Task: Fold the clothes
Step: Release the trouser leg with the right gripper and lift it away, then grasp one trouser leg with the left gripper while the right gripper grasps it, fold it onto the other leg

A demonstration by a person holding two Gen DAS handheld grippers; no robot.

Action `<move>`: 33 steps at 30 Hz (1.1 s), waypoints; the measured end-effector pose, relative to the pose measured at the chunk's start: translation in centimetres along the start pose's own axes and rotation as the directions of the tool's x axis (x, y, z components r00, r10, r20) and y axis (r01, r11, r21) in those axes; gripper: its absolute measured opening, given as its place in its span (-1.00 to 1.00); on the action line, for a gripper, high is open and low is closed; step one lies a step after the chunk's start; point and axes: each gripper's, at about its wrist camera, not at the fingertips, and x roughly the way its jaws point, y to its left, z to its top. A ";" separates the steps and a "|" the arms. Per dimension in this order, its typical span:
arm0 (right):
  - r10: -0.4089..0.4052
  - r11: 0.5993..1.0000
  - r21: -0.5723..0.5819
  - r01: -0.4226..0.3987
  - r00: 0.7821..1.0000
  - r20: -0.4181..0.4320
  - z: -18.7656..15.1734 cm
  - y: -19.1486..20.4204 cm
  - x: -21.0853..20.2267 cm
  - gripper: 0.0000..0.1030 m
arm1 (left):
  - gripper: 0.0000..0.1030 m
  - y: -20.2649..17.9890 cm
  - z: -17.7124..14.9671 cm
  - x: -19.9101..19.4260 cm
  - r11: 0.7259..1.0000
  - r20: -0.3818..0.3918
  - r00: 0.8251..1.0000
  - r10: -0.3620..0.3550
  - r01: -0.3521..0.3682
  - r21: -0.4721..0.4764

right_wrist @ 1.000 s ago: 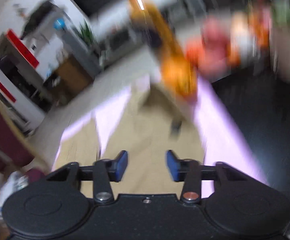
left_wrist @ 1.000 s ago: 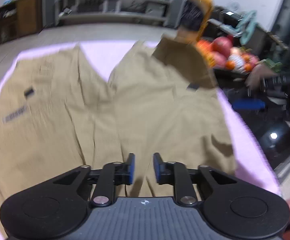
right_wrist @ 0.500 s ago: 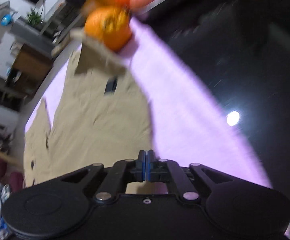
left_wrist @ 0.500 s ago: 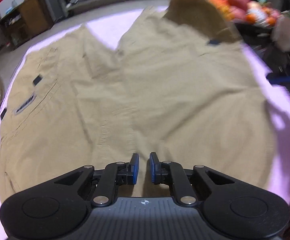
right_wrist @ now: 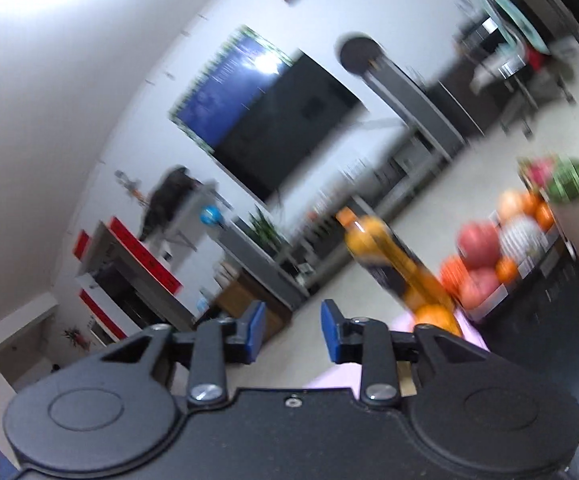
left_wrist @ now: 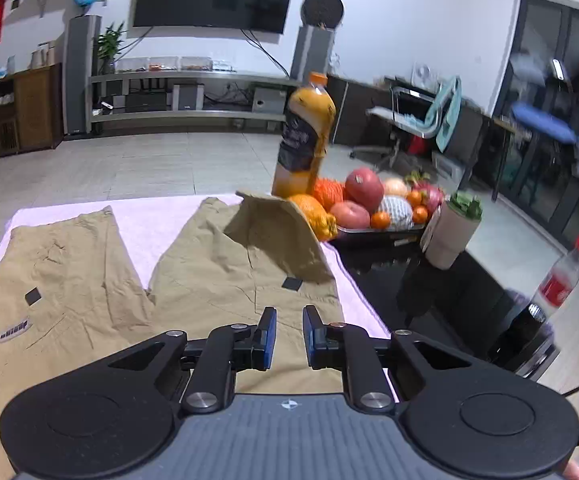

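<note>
In the left wrist view the khaki trousers (left_wrist: 193,292) lie spread on a pink cloth (left_wrist: 149,210) that covers the bench, filling the lower left and centre of the frame, both legs running away from the camera and parted in a V. The far end of the right-hand leg (left_wrist: 277,236) is turned up and back on itself just in front of the orange juice bottle (left_wrist: 305,136); that is the only fold showing, so most of the folding looks left to do, though whether the flap is a deliberate fold or just a rumple I cannot say. The fabric is creased, with small dark tabs (left_wrist: 291,284) on it. The left tongs (left_wrist: 289,338) sit low in the centre, over the near part of the right-hand leg, blue pads parted by a narrow gap with nothing between them. In the right wrist view the camera is tilted and blurred, aimed at the wall and the television (right_wrist: 265,120); the right tongs (right_wrist: 292,332) stand wider apart and hold nothing. Of the trousers only a sliver, perhaps, shows there beside the pink cloth (right_wrist: 329,376) at lower centre; the fruit tray (right_wrist: 497,260) sits right of centre.
</note>
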 end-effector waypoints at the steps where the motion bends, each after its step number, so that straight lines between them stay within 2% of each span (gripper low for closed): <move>1: -0.020 0.998 -0.053 0.021 0.999 0.027 -0.1 0.1 0.8 -0.13 | -0.68 -0.5 -0.3 1.1 1.000 -0.029 0.999 0.015 -0.015 0.013; 3: -0.124 0.980 -0.152 0.129 0.991 0.041 -0.6 -0.4 3.4 -0.14 | -0.68 -1.3 -1.2 3.3 0.999 -0.088 0.996 0.024 -0.022 0.024; 5: -0.175 0.966 -0.193 0.173 0.985 0.004 -1.6 -2.1 6.0 -0.18 | -0.68 -2.1 -2.4 5.1 0.999 -0.134 0.990 0.033 -0.028 0.040; 7: -0.164 0.970 -0.192 0.152 0.985 -0.046 -2.6 -3.9 7.5 -0.33 | -0.63 -3.0 -3.5 6.5 0.996 -0.145 0.988 0.049 -0.037 0.083; 9: -0.184 0.961 -0.225 0.159 0.978 -0.096 -3.6 -5.4 8.8 -0.34 | -0.53 -4.2 -4.6 7.7 0.987 -0.133 0.988 0.077 -0.057 0.154; 11: -0.265 0.938 -0.269 0.218 0.952 -0.152 -4.5 -6.2 9.9 -0.34 | -0.52 -5.2 -5.8 8.8 0.973 -0.118 0.988 0.098 -0.070 0.222; 14: -0.367 0.911 -0.289 0.294 0.898 -0.243 -5.8 -7.9 11.1 -0.34 | -0.38 -5.7 -7.6 9.3 0.968 -0.131 0.991 0.025 0.008 0.250; 15: -0.389 0.905 -0.288 0.312 0.883 -0.264 -6.1 -8.4 11.2 -0.33 | -0.28 -5.8 -8.1 9.5 0.967 -0.136 0.991 -0.002 0.036 0.253; 18: -0.451 0.884 -0.288 0.367 0.831 -0.324 -7.0 -10.1 11.7 -0.28 | -0.21 -6.0 -9.0 10.7 0.964 -0.163 0.987 -0.003 0.047 0.262; 19: -0.447 0.890 -0.261 0.374 0.827 -0.340 -7.1 -10.8 11.8 -0.26 | -0.20 -6.3 -9.1 11.1 0.962 -0.170 0.985 0.010 0.038 0.272; 21: -0.399 0.917 -0.155 0.368 0.834 -0.382 -7.2 -13.1 12.2 -0.22 | -0.19 -6.9 -9.3 11.7 0.956 -0.185 0.982 0.036 0.020 0.291; 23: -0.367 0.926 -0.071 0.371 0.835 -0.411 -7.4 -14.6 12.7 -0.19 | -0.17 -7.4 -9.4 12.3 0.950 -0.199 0.978 0.062 0.003 0.311; 27: -0.387 0.916 -0.071 0.396 0.818 -0.426 -8.1 -15.4 13.3 -0.18 | -0.16 -8.5 -9.8 13.6 0.936 -0.224 0.968 0.116 -0.030 0.351; 30: -0.386 0.918 -0.087 0.387 0.820 -0.422 -8.4 -15.1 13.5 -0.14 | -0.17 -9.3 -10.0 14.5 0.923 -0.242 0.958 0.156 -0.054 0.382; 31: -0.382 0.920 -0.090 0.381 0.823 -0.420 -8.4 -15.0 13.5 -0.12 | -0.41 -9.5 -10.1 14.8 0.919 -0.247 0.954 0.168 -0.061 0.389; 33: -0.374 0.924 -0.096 0.369 0.829 -0.417 -8.4 -14.6 13.7 -0.11 | -0.77 -9.0 -9.7 14.9 0.920 -0.260 0.947 0.187 -0.076 0.384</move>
